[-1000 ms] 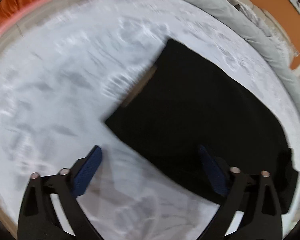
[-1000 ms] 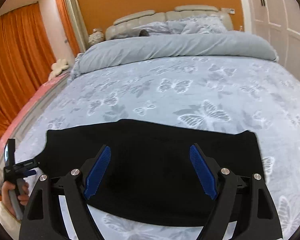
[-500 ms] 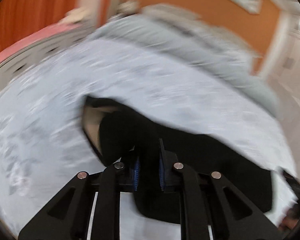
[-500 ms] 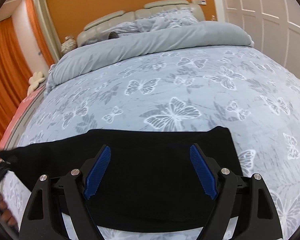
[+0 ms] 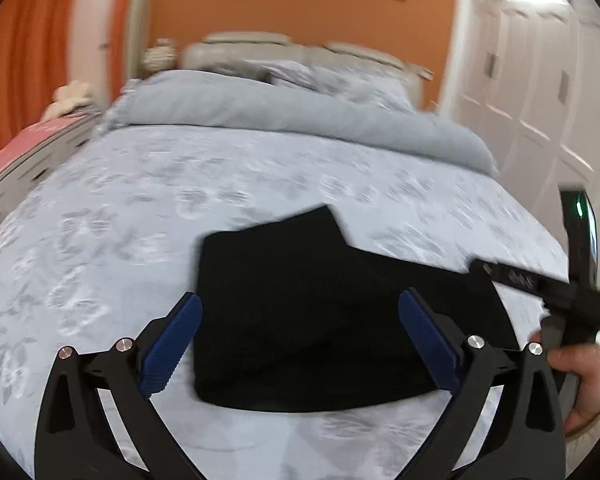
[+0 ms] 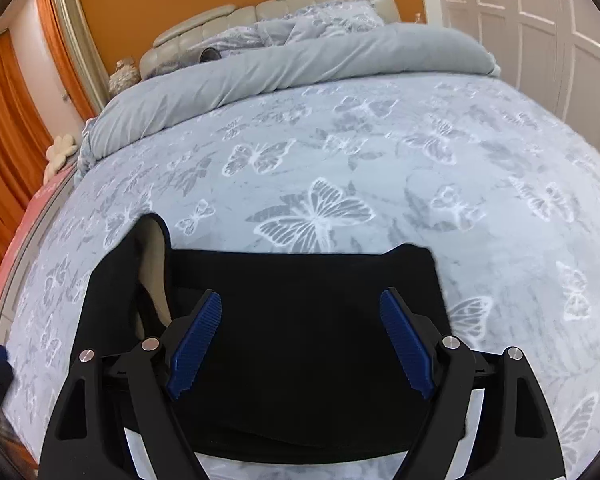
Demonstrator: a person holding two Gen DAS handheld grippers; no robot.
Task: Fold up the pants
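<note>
Pants (image 6: 300,344) lie folded on the bed (image 6: 380,168) near its foot — a black, roughly rectangular bundle on the butterfly-print cover. At its left end a flap stands turned up, showing a pale lining (image 6: 154,272). The left gripper (image 5: 300,340) hovers over the pants with its blue pads (image 5: 172,344) spread wide, gripping nothing. The right gripper (image 6: 300,344) is likewise released, pads apart above the cloth — empty. In the left view, a hand (image 5: 580,380) holds the right gripper's handle at the bundle's right edge. A grey duvet (image 6: 284,68) is bunched toward the headboard (image 6: 260,12).
</note>
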